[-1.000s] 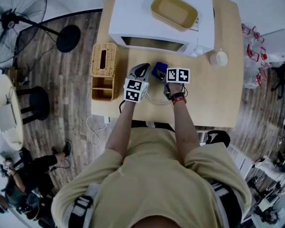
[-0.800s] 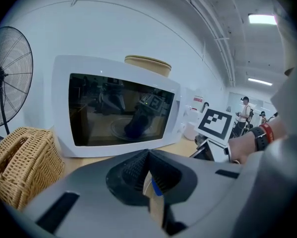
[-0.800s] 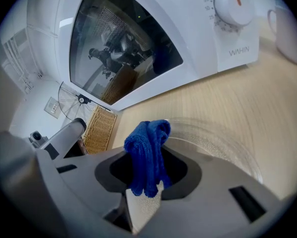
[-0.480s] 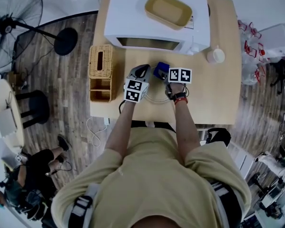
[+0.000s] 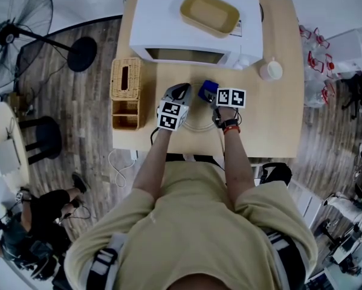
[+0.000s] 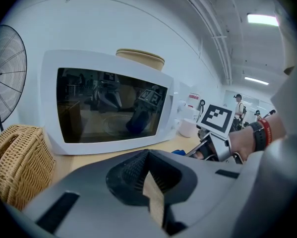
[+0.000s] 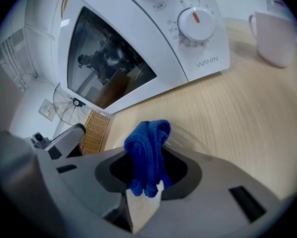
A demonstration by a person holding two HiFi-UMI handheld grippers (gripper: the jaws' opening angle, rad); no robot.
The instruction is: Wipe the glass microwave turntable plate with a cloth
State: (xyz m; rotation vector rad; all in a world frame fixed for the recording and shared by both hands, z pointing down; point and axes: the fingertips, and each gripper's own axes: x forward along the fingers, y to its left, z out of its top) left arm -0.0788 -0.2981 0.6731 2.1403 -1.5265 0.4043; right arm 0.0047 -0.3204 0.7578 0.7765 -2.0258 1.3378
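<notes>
Blue cloth at the glass plate
The right gripper pinches the fuzzy blue cloth. The left gripper is pressed together, empty. The round clear glass plate lies mid-frame. Rub gently in circles.

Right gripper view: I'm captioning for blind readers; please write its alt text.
The right gripper, jaws shut on a bunched blue cloth, holds it over a clear glass plate on a wooden table. Behind stands a white microwave with its door closed, a pale mug at upper right and a wicker basket at left.
</notes>
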